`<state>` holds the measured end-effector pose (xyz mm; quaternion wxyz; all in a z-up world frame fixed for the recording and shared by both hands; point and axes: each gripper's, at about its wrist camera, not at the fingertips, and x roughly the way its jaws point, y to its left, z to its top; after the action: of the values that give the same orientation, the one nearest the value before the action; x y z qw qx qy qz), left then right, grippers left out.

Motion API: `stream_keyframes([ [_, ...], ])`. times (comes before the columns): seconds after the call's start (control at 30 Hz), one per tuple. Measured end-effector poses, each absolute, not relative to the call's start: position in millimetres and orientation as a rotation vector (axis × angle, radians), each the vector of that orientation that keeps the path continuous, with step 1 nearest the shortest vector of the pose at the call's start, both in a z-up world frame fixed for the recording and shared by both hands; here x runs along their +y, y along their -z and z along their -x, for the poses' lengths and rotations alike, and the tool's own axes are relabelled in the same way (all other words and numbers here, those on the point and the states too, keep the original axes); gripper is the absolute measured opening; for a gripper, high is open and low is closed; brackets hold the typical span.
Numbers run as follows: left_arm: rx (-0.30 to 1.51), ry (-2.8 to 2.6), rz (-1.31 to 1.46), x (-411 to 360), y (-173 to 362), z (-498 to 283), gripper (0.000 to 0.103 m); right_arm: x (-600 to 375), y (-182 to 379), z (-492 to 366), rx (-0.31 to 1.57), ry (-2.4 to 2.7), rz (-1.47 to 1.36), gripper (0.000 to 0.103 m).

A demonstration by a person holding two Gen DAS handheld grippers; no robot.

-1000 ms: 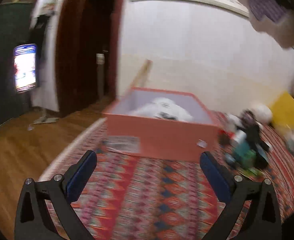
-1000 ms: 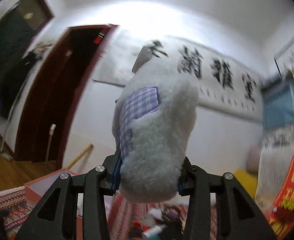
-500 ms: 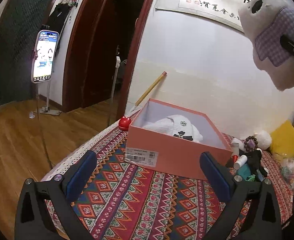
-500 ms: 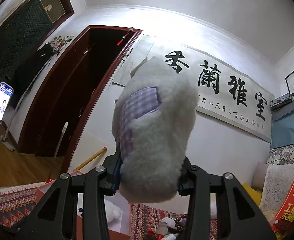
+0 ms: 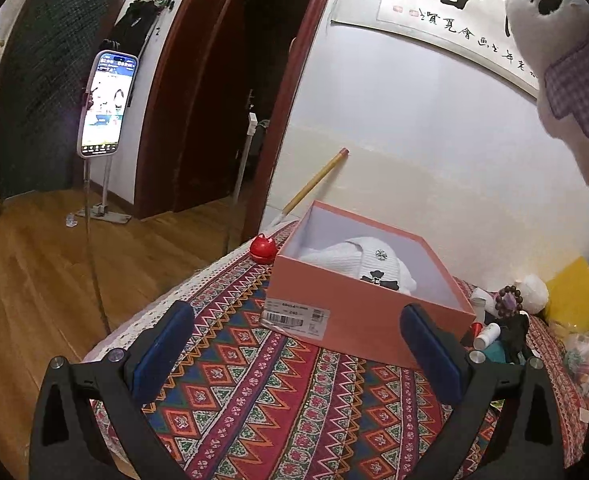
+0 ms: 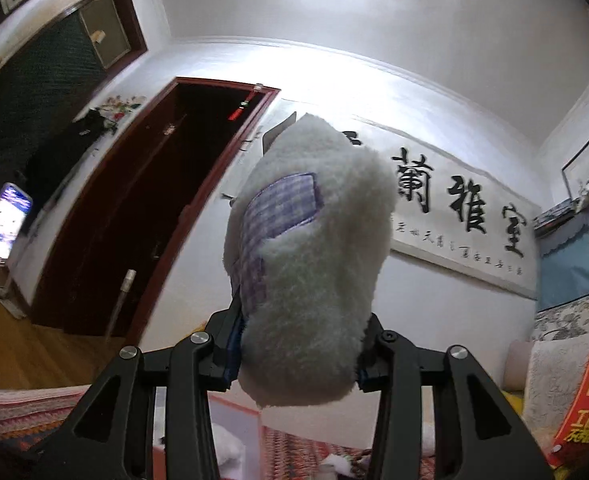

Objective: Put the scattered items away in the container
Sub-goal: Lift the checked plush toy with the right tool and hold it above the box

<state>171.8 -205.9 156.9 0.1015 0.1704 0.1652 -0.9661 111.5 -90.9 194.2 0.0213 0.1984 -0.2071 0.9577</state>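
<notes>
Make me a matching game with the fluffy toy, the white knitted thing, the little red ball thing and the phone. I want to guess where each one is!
Things:
1. fluffy white toy
2. white knitted hat
3. small red round thing
4. phone

Places:
A. on the patterned cloth, beside the box's far corner
B. on a stand on the wooden floor
C. clamped in the right gripper, up in the air
D. inside the pink box

Right pairs: 1-C, 2-D, 3-A, 4-B
</notes>
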Motion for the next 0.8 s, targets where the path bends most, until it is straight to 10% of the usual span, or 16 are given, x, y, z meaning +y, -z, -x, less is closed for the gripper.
stream_keyframes([
  [0.8, 0.51, 2.871, -0.423, -187, -167, -177, 0.103, -80, -175, -107, -0.65, -2.921, -0.534, 0.042],
])
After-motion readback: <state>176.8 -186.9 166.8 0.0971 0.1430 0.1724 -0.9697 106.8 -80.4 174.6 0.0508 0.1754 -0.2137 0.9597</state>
